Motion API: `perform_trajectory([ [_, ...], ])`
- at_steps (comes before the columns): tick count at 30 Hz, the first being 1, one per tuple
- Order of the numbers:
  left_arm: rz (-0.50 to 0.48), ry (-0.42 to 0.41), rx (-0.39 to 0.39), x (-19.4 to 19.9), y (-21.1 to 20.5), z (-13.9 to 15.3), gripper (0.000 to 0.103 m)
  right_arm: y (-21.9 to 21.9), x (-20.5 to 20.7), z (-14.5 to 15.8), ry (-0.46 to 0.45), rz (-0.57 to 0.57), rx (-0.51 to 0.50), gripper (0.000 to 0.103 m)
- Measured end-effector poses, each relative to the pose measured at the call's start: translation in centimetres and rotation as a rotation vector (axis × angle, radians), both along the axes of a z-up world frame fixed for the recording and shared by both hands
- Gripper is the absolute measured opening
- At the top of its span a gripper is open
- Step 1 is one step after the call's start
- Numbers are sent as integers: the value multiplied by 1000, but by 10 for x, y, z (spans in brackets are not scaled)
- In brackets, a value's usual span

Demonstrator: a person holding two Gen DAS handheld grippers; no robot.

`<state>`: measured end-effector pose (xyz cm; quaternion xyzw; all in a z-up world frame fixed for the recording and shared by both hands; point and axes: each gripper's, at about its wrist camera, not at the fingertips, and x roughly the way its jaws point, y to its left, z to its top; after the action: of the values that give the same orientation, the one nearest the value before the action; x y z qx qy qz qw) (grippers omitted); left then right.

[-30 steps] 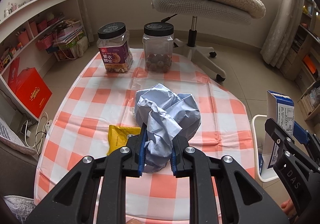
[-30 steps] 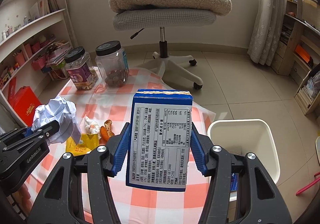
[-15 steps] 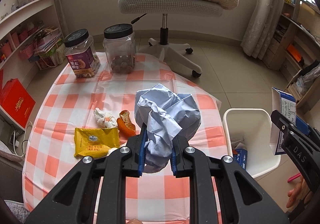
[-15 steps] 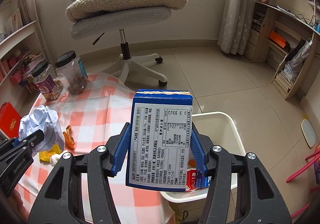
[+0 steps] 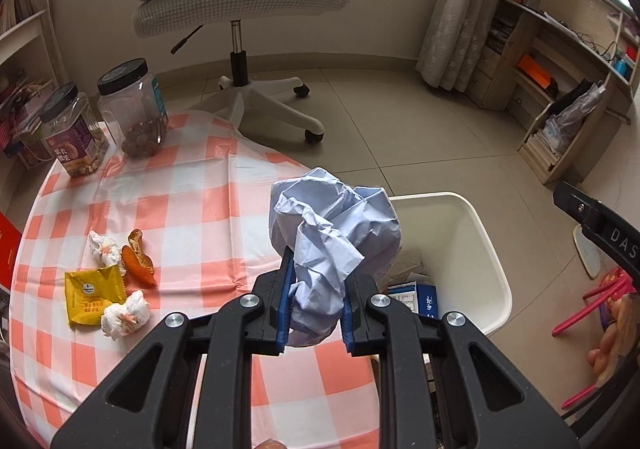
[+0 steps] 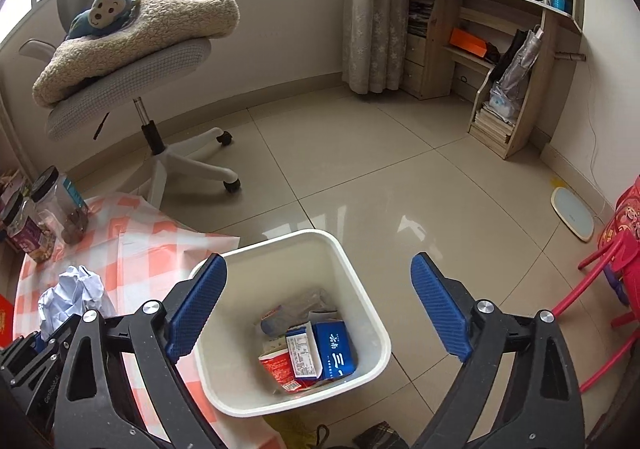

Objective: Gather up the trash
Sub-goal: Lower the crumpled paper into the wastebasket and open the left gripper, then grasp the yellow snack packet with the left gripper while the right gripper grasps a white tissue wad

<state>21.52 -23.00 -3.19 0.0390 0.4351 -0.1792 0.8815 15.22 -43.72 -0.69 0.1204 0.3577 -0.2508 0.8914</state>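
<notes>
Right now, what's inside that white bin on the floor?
The white bin holds a blue carton, a red-and-white package and crumpled clear plastic. Whatever lies beneath them is covered.

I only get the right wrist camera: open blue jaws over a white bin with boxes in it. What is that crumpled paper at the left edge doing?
Observer: The left gripper is shut on the crumpled paper and holds it up off the table, close to the white bin.
Visitor: Is any trash left on the table?
Observer: Yes. A yellow packet, orange peel and two tissue wads lie together on the checked cloth. Your view shows none of them.
</notes>
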Motion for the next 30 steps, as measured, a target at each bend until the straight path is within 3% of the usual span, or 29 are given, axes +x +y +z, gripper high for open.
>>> perform_trajectory([
  [9,-130,16,24,-16,-68,-19,19,-41,-20,-7,19,-72,-6,90],
  [15,-200,45,-34,-19,-95,-18,23,-57,-33,-8,12,-111,1,91],
  [17,-216,35,-44,-21,-98,-15,43,-58,-34,-7,10,-116,0,91],
  [18,-217,24,-47,-23,-98,-13,48,-58,-34,-7,8,-116,-2,91],
  [23,-179,5,-59,-21,-83,-1,56,-43,-33,0,-8,-114,-67,96],
  [30,-27,-104,2,-18,-45,17,72,-14,-27,7,-23,-69,-131,96],
])
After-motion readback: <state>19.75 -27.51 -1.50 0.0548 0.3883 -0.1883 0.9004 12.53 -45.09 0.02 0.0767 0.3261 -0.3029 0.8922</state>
